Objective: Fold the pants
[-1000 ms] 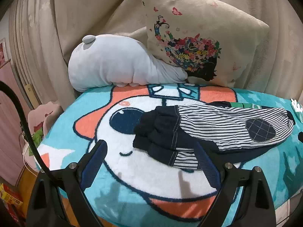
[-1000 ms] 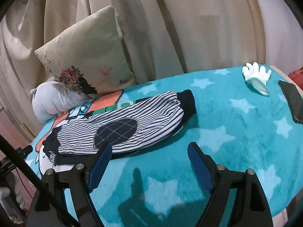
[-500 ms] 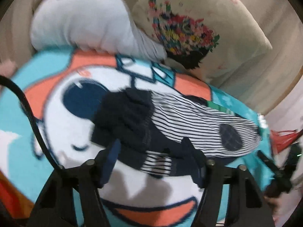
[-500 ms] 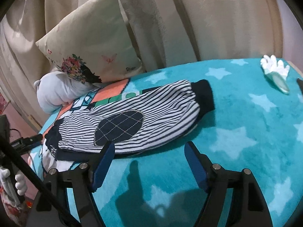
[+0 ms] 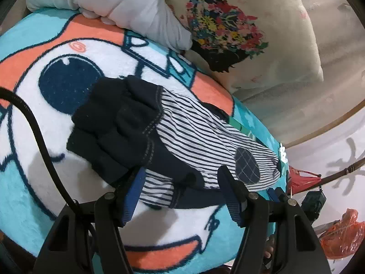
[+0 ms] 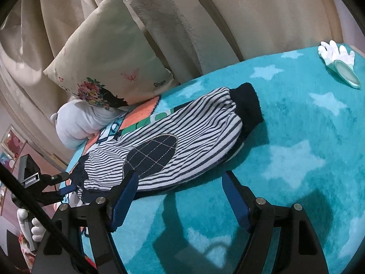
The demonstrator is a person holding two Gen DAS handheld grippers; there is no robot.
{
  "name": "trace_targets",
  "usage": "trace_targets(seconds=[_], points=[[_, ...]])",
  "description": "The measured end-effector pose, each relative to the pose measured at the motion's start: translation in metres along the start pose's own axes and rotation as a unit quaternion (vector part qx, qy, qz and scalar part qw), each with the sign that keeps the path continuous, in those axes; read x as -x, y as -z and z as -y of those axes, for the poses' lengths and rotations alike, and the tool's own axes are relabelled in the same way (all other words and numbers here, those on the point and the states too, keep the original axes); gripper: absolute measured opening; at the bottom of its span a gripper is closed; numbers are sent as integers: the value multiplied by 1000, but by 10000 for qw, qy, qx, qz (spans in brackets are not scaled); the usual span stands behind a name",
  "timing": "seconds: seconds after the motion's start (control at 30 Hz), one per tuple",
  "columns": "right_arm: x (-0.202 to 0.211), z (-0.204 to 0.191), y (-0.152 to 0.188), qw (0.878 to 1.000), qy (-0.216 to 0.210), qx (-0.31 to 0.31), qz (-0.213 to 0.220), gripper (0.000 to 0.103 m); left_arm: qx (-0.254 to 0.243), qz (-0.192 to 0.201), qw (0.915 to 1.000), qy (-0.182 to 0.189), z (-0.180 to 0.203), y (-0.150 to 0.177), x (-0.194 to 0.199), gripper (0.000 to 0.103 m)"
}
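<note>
While both tongs gape, left tongs [image 5: 180,180] straddle the pants [image 5: 182,137] waistband; right tongs [image 6: 180,182] hover beside them.

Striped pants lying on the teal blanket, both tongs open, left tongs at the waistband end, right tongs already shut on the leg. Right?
Not quite. The right tongs are open, clamping nothing, beside the striped pants, per the right wrist view. The rest holds.

I see soft knit cloth pants [image 6: 173,134], a fuzzy plush blanket [image 6: 296,159], and my grippers' matt black plastic with blue ribbed finger pads [image 5: 133,194].
</note>
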State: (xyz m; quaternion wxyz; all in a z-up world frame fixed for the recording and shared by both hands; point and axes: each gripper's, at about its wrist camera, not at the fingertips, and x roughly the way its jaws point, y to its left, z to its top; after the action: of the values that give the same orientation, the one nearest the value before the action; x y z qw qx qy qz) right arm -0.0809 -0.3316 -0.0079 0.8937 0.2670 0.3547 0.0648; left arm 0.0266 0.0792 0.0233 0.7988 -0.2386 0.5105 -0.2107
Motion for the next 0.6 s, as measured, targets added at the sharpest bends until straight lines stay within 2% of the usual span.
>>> trace_targets(seconds=[0.3, 0.33, 0.37, 0.4, 0.47, 0.53, 0.6], points=[[-1, -16, -1, 9995, -271, 142, 14, 80, 228, -271, 9994, -66, 2, -4, -26, 63], [-1, -19, -1, 9993, -333, 146, 15, 80, 189, -245, 9995, -65, 5, -6, -29, 56], [0, -21, -2, 9991, -399, 156, 11, 80, 160, -264, 9995, -67, 7, -7, -32, 31], [1, -25, -3, 9987, -491, 168, 11, 80, 168, -308, 9994, -66, 8, -9, -35, 14], [1, -30, -4, 9972, -735, 149, -23, 80, 323, -221, 9992, -22, 7, -12, -38, 14], [-3, -38, -4, 9921, -1241, 28, -182, 80, 336, -113, 9994, 42, 8, -14, -35, 13], [-17, -49, -3, 9787, -1980, -149, -519, 80, 314, -3, 9994, 131, 9, -16, -29, 12]])
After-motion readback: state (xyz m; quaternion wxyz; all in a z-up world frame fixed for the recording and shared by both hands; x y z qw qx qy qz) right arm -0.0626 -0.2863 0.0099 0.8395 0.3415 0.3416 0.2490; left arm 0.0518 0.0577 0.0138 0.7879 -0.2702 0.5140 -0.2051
